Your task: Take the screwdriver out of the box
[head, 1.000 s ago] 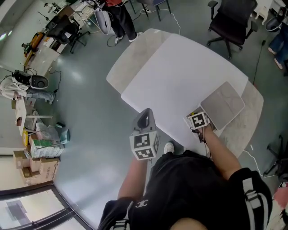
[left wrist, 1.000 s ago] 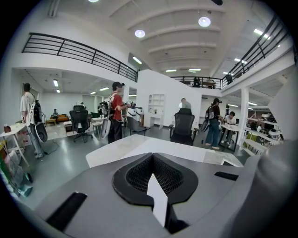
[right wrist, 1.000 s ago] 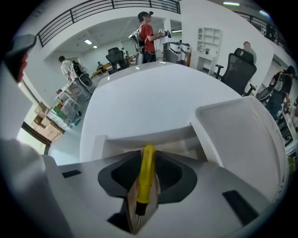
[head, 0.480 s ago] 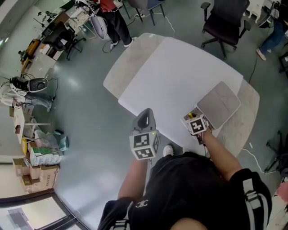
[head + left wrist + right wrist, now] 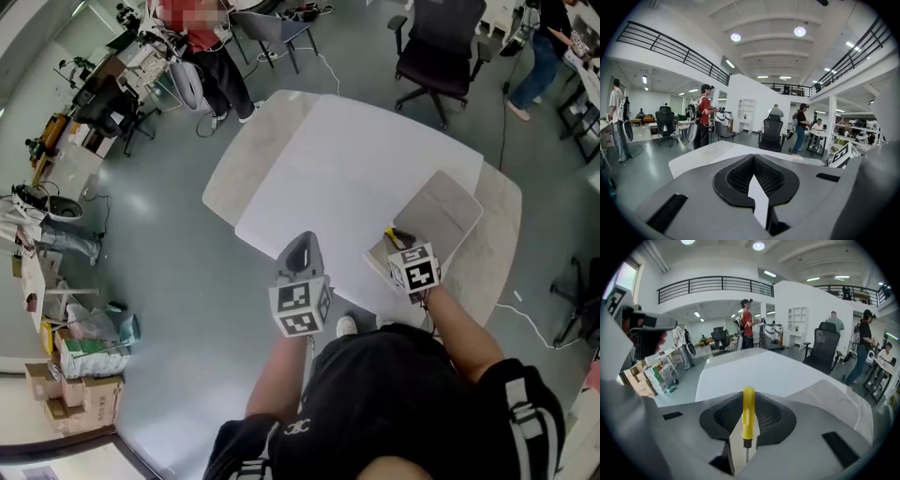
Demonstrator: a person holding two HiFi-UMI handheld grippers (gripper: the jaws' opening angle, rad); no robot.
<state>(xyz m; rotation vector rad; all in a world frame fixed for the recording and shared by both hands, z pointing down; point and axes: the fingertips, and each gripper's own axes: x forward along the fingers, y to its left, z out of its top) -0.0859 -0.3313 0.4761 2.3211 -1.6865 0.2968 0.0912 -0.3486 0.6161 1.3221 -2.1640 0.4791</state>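
The yellow-handled screwdriver (image 5: 748, 411) is clamped between the right gripper's (image 5: 746, 430) jaws, above the box (image 5: 379, 259) at the white table's (image 5: 347, 159) 4 o'clock edge. Its blade tip is lost between the jaws, and the box's inside is hidden. The left gripper (image 5: 757, 190), jaws together and empty, hangs off the table at 7 o'clock. An office chair (image 5: 439, 42) stands at 12 o'clock on grey floor (image 5: 169, 281).

Yellow-handled screwdriver (image 5: 748, 413), grey box (image 5: 448, 211), white table (image 5: 356, 169)
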